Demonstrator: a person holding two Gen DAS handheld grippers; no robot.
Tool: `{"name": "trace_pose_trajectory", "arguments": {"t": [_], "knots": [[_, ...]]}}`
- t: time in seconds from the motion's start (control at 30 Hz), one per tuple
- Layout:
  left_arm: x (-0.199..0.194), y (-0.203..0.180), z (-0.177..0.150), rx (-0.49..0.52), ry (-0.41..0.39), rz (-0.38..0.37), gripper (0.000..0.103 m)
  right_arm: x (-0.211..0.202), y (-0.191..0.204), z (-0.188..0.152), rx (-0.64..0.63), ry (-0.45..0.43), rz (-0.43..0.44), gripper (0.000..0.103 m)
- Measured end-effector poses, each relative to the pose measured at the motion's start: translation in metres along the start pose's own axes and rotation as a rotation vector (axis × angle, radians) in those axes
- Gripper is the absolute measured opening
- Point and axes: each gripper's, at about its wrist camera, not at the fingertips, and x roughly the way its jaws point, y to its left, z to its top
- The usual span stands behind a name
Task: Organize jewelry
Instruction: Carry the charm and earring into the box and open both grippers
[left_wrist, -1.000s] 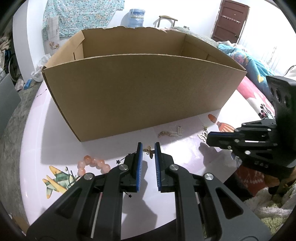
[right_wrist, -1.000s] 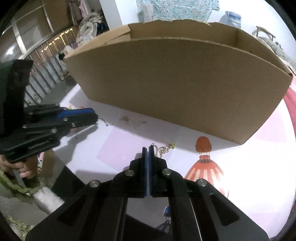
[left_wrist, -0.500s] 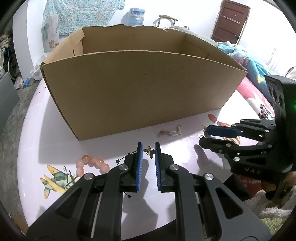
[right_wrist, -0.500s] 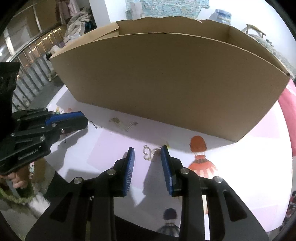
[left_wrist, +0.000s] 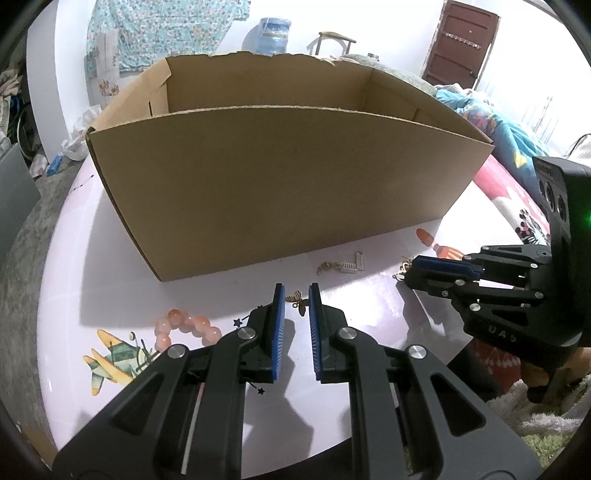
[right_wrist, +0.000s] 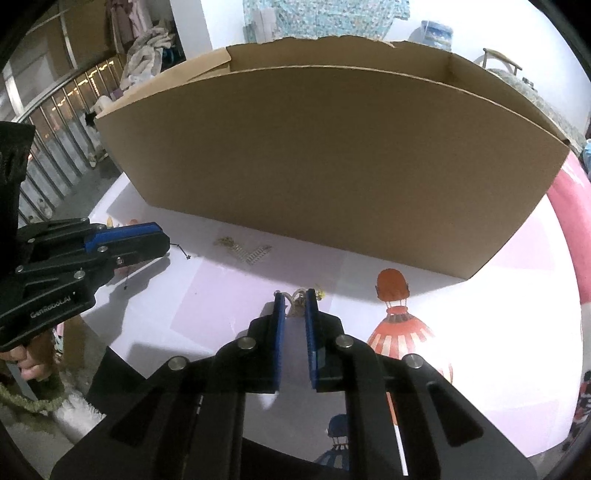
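A large open cardboard box (left_wrist: 280, 184) stands on the white table. In the left wrist view my left gripper (left_wrist: 294, 295) is open, its tips on either side of a small gold butterfly charm (left_wrist: 298, 300) lying on the table. A pink bead bracelet (left_wrist: 186, 326) lies to its left and a silver and gold piece (left_wrist: 345, 264) lies near the box. In the right wrist view my right gripper (right_wrist: 294, 301) is open, low over the table, with a gold chain piece (right_wrist: 295, 301) between its tips. The same gripper shows in the left wrist view (left_wrist: 413, 267).
The box wall (right_wrist: 332, 166) fills the area straight ahead. The table (right_wrist: 207, 295) carries printed balloon (right_wrist: 397, 317) and plane (left_wrist: 114, 362) pictures. A silver and gold piece (right_wrist: 251, 251) lies between the grippers. A fluffy rug (left_wrist: 546, 413) lies below the table's edge.
My right gripper went from shut to open, then moved forward and narrowed around the gold chain piece. My left gripper stayed open over the butterfly charm.
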Motion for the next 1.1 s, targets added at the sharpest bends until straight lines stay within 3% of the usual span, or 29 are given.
{"name": "trace_pose_trajectory", "arguments": {"t": [0.37, 0.6, 0.77, 0.93, 1.1], "knots": [[-0.029, -0.010, 0.009, 0.027, -0.063, -0.003, 0.012, -0.055, 0.000, 0.001, -0.031, -0.147, 0.025, 0.011], [-0.078, -0.028, 0.037, 0.083, -0.177, -0.044, 0.012, -0.099, 0.008, 0.036, -0.070, -0.306, 0.071, 0.011], [-0.100, -0.042, 0.072, 0.140, -0.235, -0.061, 0.012, -0.104, -0.004, 0.067, -0.067, -0.386, 0.097, 0.011], [-0.084, -0.049, 0.108, 0.144, -0.235, -0.056, 0.012, -0.084, -0.028, 0.101, -0.044, -0.372, 0.111, 0.011], [-0.043, -0.043, 0.139, 0.055, -0.166, -0.051, 0.012, -0.053, -0.048, 0.131, -0.011, -0.295, 0.113, 0.011]]}}
